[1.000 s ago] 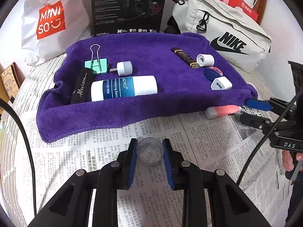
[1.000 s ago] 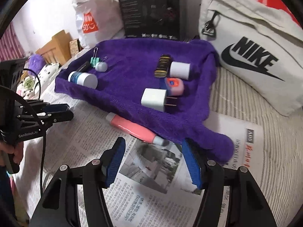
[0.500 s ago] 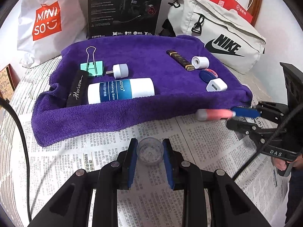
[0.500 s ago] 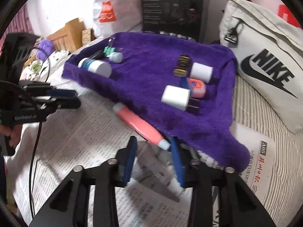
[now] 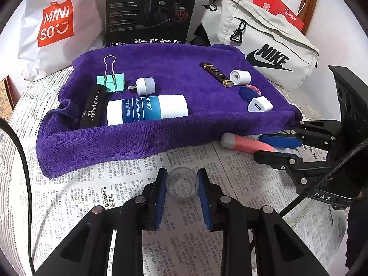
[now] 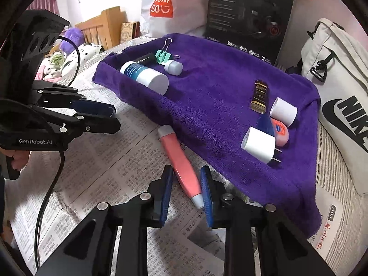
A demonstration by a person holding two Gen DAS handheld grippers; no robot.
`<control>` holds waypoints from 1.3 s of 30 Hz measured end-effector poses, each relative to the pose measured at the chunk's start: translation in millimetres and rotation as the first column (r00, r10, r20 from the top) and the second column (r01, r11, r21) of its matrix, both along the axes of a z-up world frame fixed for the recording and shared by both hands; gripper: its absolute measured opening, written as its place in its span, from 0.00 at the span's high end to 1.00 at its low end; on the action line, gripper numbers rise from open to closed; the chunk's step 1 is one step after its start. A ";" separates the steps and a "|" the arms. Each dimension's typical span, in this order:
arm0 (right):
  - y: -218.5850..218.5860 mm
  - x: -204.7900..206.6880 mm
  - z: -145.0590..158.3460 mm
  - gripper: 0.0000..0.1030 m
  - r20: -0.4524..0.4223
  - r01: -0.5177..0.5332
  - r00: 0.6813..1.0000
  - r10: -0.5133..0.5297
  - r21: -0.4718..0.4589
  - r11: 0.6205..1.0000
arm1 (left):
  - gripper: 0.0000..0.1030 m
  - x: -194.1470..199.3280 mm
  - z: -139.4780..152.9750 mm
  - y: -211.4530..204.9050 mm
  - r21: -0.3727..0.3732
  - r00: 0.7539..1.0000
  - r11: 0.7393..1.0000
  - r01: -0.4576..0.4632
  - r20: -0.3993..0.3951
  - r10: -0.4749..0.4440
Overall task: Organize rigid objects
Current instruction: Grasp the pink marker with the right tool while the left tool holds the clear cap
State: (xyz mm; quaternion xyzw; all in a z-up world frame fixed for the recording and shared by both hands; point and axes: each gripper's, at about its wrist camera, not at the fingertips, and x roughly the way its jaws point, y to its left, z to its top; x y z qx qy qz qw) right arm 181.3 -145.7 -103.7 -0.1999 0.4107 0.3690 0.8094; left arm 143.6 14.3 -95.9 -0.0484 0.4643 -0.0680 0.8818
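Observation:
My left gripper (image 5: 182,184) is shut on a small clear plastic cap (image 5: 182,183), held over the newspaper in front of the purple towel (image 5: 174,85). My right gripper (image 6: 186,188) has its jaws around the near end of a pink tube (image 6: 180,164) lying on the newspaper at the towel's edge; a gap still shows on the left side of the tube. The tube also shows in the left wrist view (image 5: 247,143). On the towel lie a white-and-blue balm bottle (image 5: 147,109), a green binder clip (image 5: 110,81), a black Horizon case (image 5: 93,105) and a white charger (image 6: 258,143).
A Nike bag (image 5: 264,43), a black Edifier box (image 5: 151,11) and a Miniso bag (image 5: 57,25) stand behind the towel. Also on the towel are a small white cap (image 5: 240,77), a dark gold-tipped tube (image 5: 215,73), a pink-and-blue tin (image 6: 279,131) and a small grey-white adapter (image 5: 143,86).
My right gripper has moved in over the pink tube and narrowed from wide open to close around its near end. My left gripper has kept the clear cap and hardly moved.

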 end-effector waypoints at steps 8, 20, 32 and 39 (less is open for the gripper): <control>-34.6 -28.5 3.6 0.83 -0.080 0.115 0.990 -0.116 -0.025 0.993 | 0.75 -3.5 0.8 -0.7 0.012 1.000 1.000 0.004 -0.001 -0.004; -19.4 -25.4 0.9 0.84 -0.052 0.139 0.989 -0.142 -0.042 0.989 | 0.75 -3.2 0.8 -1.1 0.015 1.000 1.000 -0.007 -0.007 0.007; -19.5 -30.6 2.1 0.84 -0.069 0.175 0.981 -0.179 -0.053 0.983 | 0.75 -3.5 1.8 -7.8 0.069 1.000 0.998 0.003 0.005 -0.003; -33.7 -35.6 15.8 0.84 -0.076 0.205 0.976 -0.205 -0.001 0.979 | 0.75 -15.0 14.0 3.9 0.036 1.000 0.999 -0.020 0.007 0.020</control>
